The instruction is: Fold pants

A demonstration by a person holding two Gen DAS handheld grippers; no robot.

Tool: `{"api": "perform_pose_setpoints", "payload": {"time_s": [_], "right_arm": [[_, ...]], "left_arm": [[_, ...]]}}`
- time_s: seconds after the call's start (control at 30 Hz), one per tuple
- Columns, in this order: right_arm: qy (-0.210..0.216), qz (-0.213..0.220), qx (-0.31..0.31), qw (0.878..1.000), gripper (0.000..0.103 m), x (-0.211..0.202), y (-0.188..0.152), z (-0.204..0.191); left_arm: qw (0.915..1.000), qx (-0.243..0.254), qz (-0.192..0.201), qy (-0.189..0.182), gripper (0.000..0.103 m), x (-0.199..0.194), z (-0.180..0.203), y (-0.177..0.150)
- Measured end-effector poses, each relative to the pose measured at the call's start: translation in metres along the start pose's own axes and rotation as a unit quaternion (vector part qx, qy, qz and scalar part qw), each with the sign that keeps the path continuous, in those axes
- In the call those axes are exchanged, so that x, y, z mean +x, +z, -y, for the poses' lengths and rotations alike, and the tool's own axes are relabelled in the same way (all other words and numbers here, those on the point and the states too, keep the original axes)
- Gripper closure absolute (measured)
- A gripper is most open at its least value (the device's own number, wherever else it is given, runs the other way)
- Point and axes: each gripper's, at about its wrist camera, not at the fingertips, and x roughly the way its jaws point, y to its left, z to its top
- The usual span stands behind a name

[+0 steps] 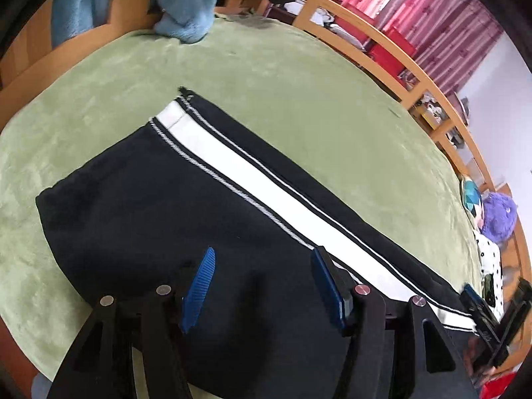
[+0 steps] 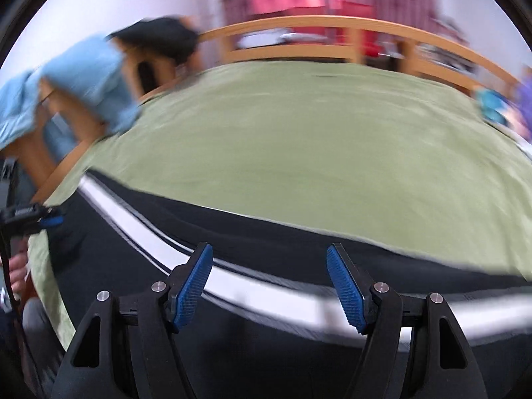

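Dark navy pants [image 1: 139,219] with a wide white side stripe [image 1: 252,179] lie flat on a green bed cover [image 1: 299,76]. The leg hem points toward the far left. My left gripper [image 1: 262,279] is open and empty just above the dark cloth beside the stripe. In the right wrist view, which is motion-blurred, the pants [image 2: 299,242] cross the frame with the stripe [image 2: 139,222] curving under my right gripper [image 2: 269,282], which is open and empty. The right gripper also shows at the edge of the left wrist view [image 1: 488,316], and the left gripper in the right wrist view [image 2: 36,217].
A wooden bed rail [image 1: 392,50] runs along the far side, red curtains [image 1: 432,6] behind it. A light blue garment [image 1: 186,3] hangs over the rail at the far left. A purple plush toy [image 1: 498,212] and a dotted cloth [image 1: 488,256] lie at the right edge.
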Motion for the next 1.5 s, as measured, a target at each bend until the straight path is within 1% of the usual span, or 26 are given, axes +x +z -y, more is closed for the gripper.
{"api": "perform_pose_setpoints", "payload": {"time_s": [0.17,0.2,0.23,0.27,0.3,0.37,0.43,0.5,0.57,0.63,0.67,0.7,0.77,0.83,0.9,0.93,1.0,1.03,1.1,1.13,1.2,1.27,1.33,1.37,1.43,1.5], "right_arm": [[0.058,-0.059,-0.051,0.995,0.033,0.063,0.010,-0.036],[0.068,-0.081,-0.071,0.992,0.040,0.075,0.009,-0.044],[0.067,-0.092,-0.091,0.989,0.051,0.083,0.008,-0.051],[0.051,-0.093,-0.105,0.989,0.093,0.088,0.008,-0.055],[0.038,-0.095,-0.114,0.988,0.094,0.090,0.009,-0.058],[0.023,-0.064,-0.113,0.991,0.095,0.083,0.020,-0.060],[0.034,-0.047,-0.086,0.995,0.095,0.073,0.037,-0.052],[0.028,-0.053,-0.081,0.995,0.094,0.077,0.046,-0.049],[0.003,-0.076,-0.085,0.993,0.091,0.099,0.041,-0.046],[-0.015,-0.117,-0.096,0.988,0.088,0.130,0.024,-0.048],[-0.017,-0.097,-0.099,0.990,0.084,0.128,0.022,-0.051],[-0.024,-0.085,-0.105,0.991,0.079,0.122,0.021,-0.053],[-0.035,-0.090,-0.090,0.991,0.067,0.109,0.025,-0.052],[-0.025,-0.067,-0.057,0.996,0.063,0.086,0.027,-0.046],[-0.027,-0.047,-0.032,0.998,0.042,0.056,0.019,-0.042],[-0.035,-0.041,-0.027,0.998,0.040,0.045,0.013,-0.040],[-0.066,-0.038,-0.016,0.997,0.040,0.017,-0.008,-0.034],[-0.082,-0.041,-0.011,0.996,0.040,0.005,-0.021,-0.029],[-0.110,-0.051,-0.004,0.993,0.040,-0.007,-0.038,-0.025],[-0.127,-0.059,0.003,0.990,0.040,-0.018,-0.055,-0.019],[-0.135,-0.080,0.020,0.987,0.038,-0.024,-0.077,-0.016],[-0.131,-0.115,0.046,0.984,0.038,-0.021,-0.094,-0.008],[-0.151,-0.155,0.043,0.975,0.042,-0.021,-0.105,-0.007],[-0.164,-0.149,0.039,0.974,0.046,-0.030,-0.107,-0.007],[-0.174,-0.107,0.053,0.977,0.046,-0.058,-0.108,-0.009],[-0.155,-0.073,0.088,0.981,0.037,-0.077,-0.108,-0.010]], "left_arm": [[1.0000,0.008,0.003,0.005,0.045,-0.003,-0.017,0.007],[1.0000,0.006,0.001,0.002,0.045,-0.003,-0.021,0.008],[1.0000,0.005,-0.001,0.000,0.045,-0.003,-0.024,0.010],[1.0000,0.004,-0.002,-0.003,0.045,-0.001,-0.028,0.011],[1.0000,0.005,-0.004,-0.006,0.045,-0.001,-0.031,0.012],[0.9999,0.004,-0.002,-0.014,0.045,-0.003,-0.037,0.012],[0.9998,0.002,0.004,-0.018,0.045,-0.006,-0.040,0.012],[0.9999,0.000,0.004,-0.011,0.044,-0.004,-0.044,0.012],[1.0000,-0.006,0.001,0.000,0.044,0.000,-0.048,0.012],[0.9999,-0.011,-0.003,0.001,0.044,0.002,-0.051,0.013],[0.9999,-0.011,-0.001,-0.001,0.044,0.001,-0.051,0.014],[1.0000,-0.009,0.003,-0.001,0.044,0.000,-0.052,0.016],[0.9999,0.006,0.011,0.007,0.039,-0.002,-0.048,0.020],[0.9996,0.013,0.014,0.022,0.037,-0.002,-0.048,0.023],[0.9994,0.011,0.005,0.034,0.037,0.004,-0.056,0.022],[0.9988,0.011,-0.006,0.047,0.037,0.010,-0.062,0.019],[0.9946,0.004,-0.027,0.100,0.041,0.020,-0.079,0.010],[0.9942,0.001,-0.029,0.104,0.052,0.019,-0.084,0.008],[0.9956,-0.007,-0.017,0.091,0.052,0.002,-0.089,0.001],[0.9966,-0.011,-0.012,0.081,0.048,-0.008,-0.089,-0.004],[0.9982,-0.008,-0.015,0.057,0.044,-0.020,-0.088,-0.014],[0.9981,-0.018,-0.032,0.049,0.042,-0.021,-0.089,-0.024],[0.9973,-0.038,-0.061,0.018,0.042,-0.017,-0.092,-0.033],[0.9966,-0.043,-0.070,0.003,0.042,-0.015,-0.095,-0.037],[0.9971,-0.045,-0.062,0.004,0.042,-0.017,-0.099,-0.039],[0.9973,-0.063,-0.037,-0.004,0.042,-0.022,-0.108,-0.039]]}}
